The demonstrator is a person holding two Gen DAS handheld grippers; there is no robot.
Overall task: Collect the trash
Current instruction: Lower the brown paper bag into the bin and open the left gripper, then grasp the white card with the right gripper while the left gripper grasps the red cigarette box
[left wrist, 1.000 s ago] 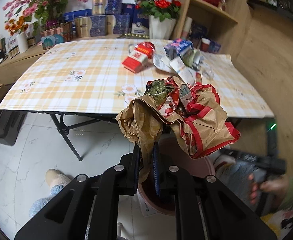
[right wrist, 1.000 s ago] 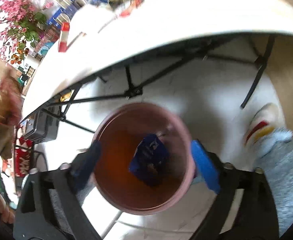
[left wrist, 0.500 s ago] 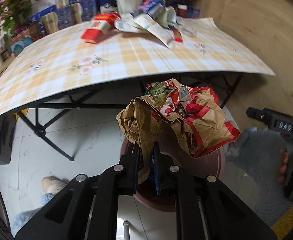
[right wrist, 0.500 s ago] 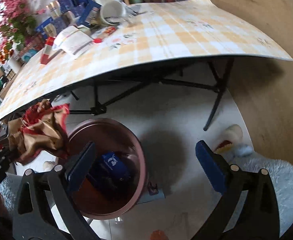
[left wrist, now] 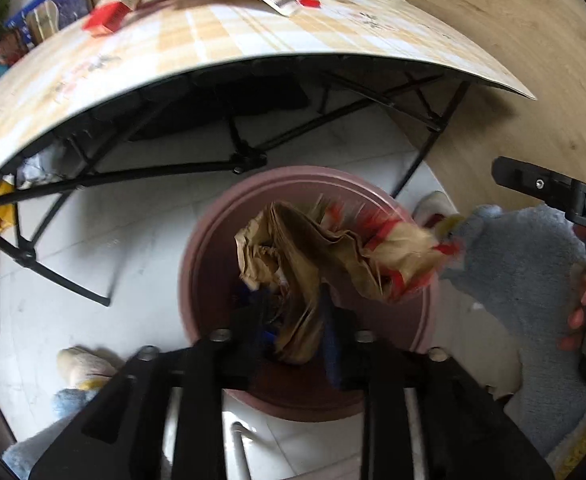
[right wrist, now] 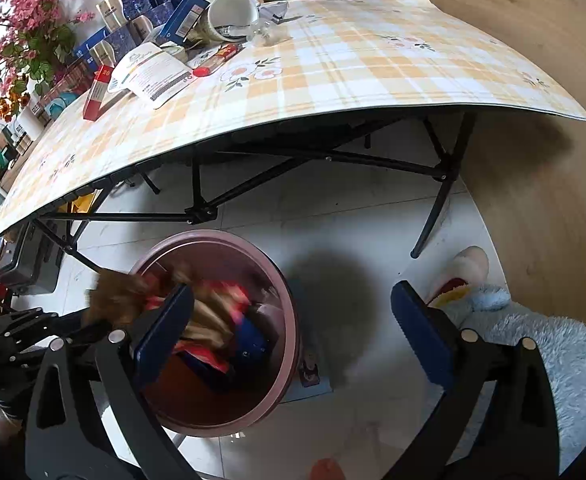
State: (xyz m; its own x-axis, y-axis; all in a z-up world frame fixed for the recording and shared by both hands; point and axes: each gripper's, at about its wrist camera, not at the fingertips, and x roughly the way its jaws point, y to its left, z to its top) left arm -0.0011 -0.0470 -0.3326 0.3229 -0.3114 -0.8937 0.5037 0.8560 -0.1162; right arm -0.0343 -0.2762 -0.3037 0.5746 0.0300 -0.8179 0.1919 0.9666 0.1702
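Motion-blurred crumpled paper bag [left wrist: 333,248] lies crosswise over the pink bin [left wrist: 213,248], between the just-opening left gripper [left wrist: 293,332]; right gripper [right wrist: 289,328] spread wide, empty.

- One pink bin [right wrist: 281,308] stands on the floor, low in the right wrist frame.
- One crumpled brown-and-red paper bag [left wrist: 333,248] sits over its mouth.
- One blue packet [right wrist: 253,340] lies inside the bin.
- One checked surface [right wrist: 333,80] fills the upper half.
- One white mug [right wrist: 229,16] lies tipped over at upper centre.
- One red carton [right wrist: 97,92] lies at upper left.
- One white printed pouch [right wrist: 153,74] lies beside the carton.
- Two slippered feet show: one at lower left [left wrist: 81,364], one at right [right wrist: 465,272].
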